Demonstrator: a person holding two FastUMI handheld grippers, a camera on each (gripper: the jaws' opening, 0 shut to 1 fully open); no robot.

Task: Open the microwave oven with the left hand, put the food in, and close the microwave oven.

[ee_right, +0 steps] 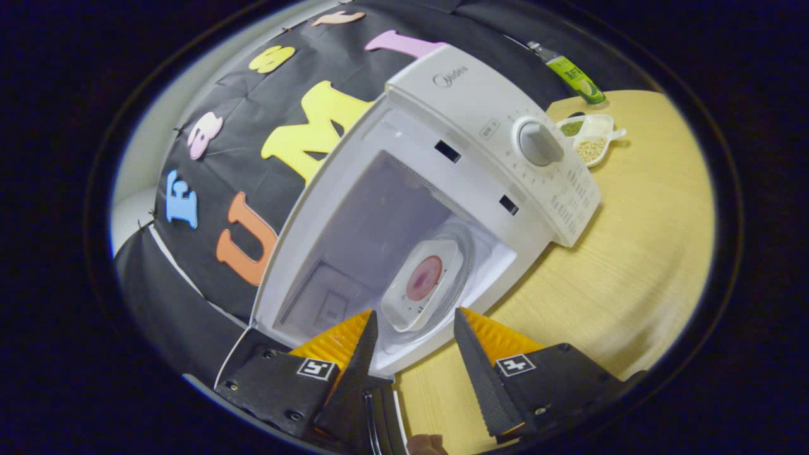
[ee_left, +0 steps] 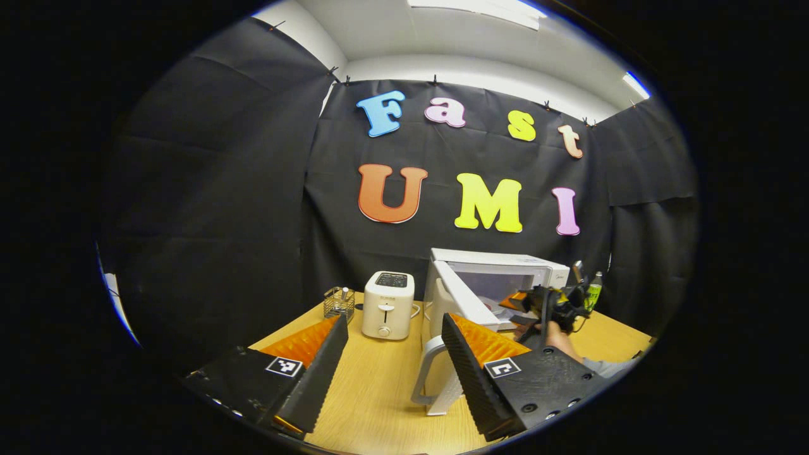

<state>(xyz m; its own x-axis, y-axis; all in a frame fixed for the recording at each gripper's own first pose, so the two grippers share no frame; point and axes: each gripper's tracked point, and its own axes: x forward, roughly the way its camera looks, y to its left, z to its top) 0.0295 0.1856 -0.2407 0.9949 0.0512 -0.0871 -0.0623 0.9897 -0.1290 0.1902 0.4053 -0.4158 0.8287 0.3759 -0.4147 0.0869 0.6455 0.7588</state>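
**Food on the turntable, door left to shut**

The wooden table (ee_left: 379,379) ran out to the black cloth wall, and from the left gripper view the scene read left to right: a small wire basket (ee_left: 339,303) at the far left edge, then a pale toaster (ee_left: 387,304), then the microwave (ee_left: 499,275) with its door (ee_left: 456,297) swung wide toward the camera. The door's handle (ee_left: 426,370) stood just beside the left gripper (ee_left: 395,357), whose fingers sat apart and gripped nothing; that placement looked deliberate, close enough to take the door again for the closing push. Farther right, the right gripper (ee_left: 548,305) and the hand (ee_left: 559,335) holding it hovered at the oven's mouth, with a green-labelled bottle (ee_left: 593,292) behind.

From the right gripper view, the cavity lay open and the white tray of food (ee_right: 422,284) rested on the glass turntable (ee_right: 458,278), a reddish piece at its centre. The right gripper (ee_right: 412,344) stood just outside the opening, its fingers spread and empty, the tray between them in the picture but not touched. Over to the right were the control knob (ee_right: 538,144) and a divided dish of beans (ee_right: 588,136) on the table.

So the food seemed delivered, and the door still waited. The judgement: the right gripper must clear the mouth first, or the swinging door would catch it.
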